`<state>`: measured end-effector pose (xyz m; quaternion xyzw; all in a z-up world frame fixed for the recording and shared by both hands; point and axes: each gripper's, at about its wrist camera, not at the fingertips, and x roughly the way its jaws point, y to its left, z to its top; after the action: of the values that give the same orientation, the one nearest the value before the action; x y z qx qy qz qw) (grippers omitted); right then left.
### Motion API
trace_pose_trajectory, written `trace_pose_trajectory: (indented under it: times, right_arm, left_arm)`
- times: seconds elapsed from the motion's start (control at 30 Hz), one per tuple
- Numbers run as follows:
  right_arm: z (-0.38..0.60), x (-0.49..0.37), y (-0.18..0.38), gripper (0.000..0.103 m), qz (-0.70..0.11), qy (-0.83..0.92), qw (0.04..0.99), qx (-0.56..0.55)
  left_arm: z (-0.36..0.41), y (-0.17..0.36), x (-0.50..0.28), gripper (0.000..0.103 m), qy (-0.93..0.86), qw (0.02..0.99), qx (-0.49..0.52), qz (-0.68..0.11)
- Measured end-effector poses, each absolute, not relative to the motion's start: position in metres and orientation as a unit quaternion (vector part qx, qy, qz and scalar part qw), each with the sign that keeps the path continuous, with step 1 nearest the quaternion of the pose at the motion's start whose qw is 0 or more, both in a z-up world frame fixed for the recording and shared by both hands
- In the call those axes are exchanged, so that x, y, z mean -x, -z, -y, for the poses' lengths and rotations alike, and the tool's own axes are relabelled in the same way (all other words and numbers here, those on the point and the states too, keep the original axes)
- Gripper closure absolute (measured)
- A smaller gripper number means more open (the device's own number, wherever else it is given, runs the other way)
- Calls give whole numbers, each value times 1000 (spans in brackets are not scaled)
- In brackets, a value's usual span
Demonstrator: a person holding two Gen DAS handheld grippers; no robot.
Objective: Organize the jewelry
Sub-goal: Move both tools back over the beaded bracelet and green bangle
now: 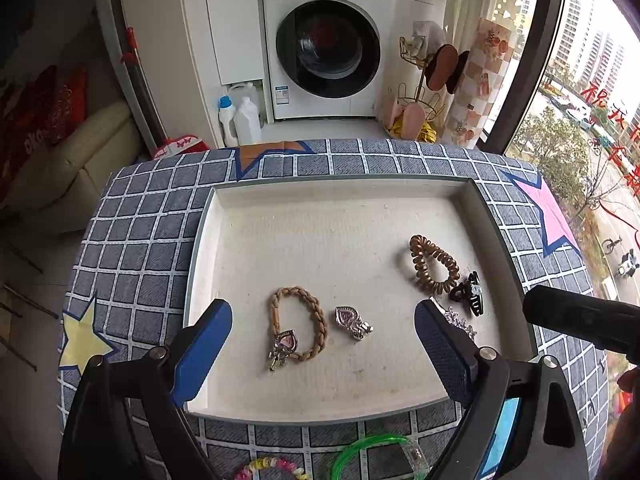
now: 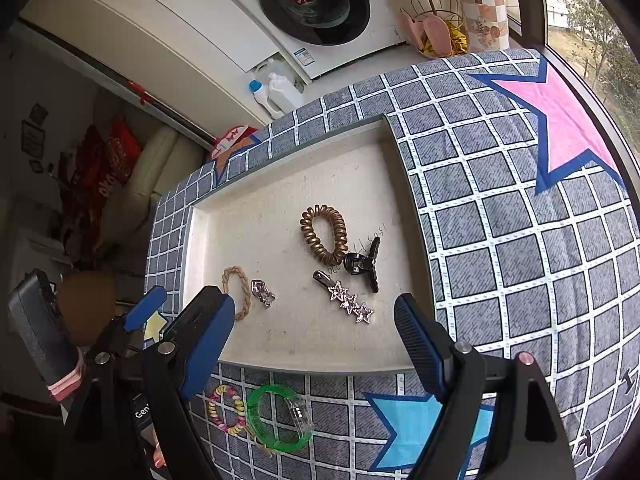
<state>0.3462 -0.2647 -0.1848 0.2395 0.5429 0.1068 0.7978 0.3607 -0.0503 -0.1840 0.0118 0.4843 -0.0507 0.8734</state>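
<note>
Laundry-room clutter fills the background: a washing machine (image 1: 326, 46) and detergent bottles (image 1: 240, 120) behind a surface covered with a grey checked cloth (image 2: 500, 240) printed with stars. On the cloth sits a shallow white tray (image 1: 340, 196).

Five pieces already lie inside the tray. A braided hair tie (image 1: 298, 322) with a heart charm rests toward the left, and just beside it a small heart clip (image 1: 352, 322). Toward the right, a coiled brown hair tie (image 2: 324, 238) touches a black claw clip (image 2: 364, 266), with a star-studded hair clip (image 2: 346, 300) close in front of them.

Two pieces remain outside, on the cloth near the tray's front edge: a pastel bead bracelet (image 2: 226, 408) and, beside it, a green bangle (image 2: 278, 418) with a clear clasp.

The left tool (image 1: 324, 344) hangs over the near part of the tray with its fingers spread wide and nothing between them. The right tool (image 2: 314, 338) is likewise wide open and empty, over the tray's front rim.

Judging by this layout, the work looks well past halfway, with the bracelet and bangle left to move in.
</note>
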Motion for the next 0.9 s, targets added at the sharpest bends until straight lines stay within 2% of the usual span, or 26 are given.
trace_pose_trajectory:
  times: [0.47,0.9]
  right_arm:
    - [262,-293,170,16,-537,-84,807,-231]
    - [234,-253,155,16,-521,-94,821,-217]
  left_arm:
    - [12,170,-291,0,36,873,-13,-486]
    - [-28,182,-240,0,16,858,-26,-513]
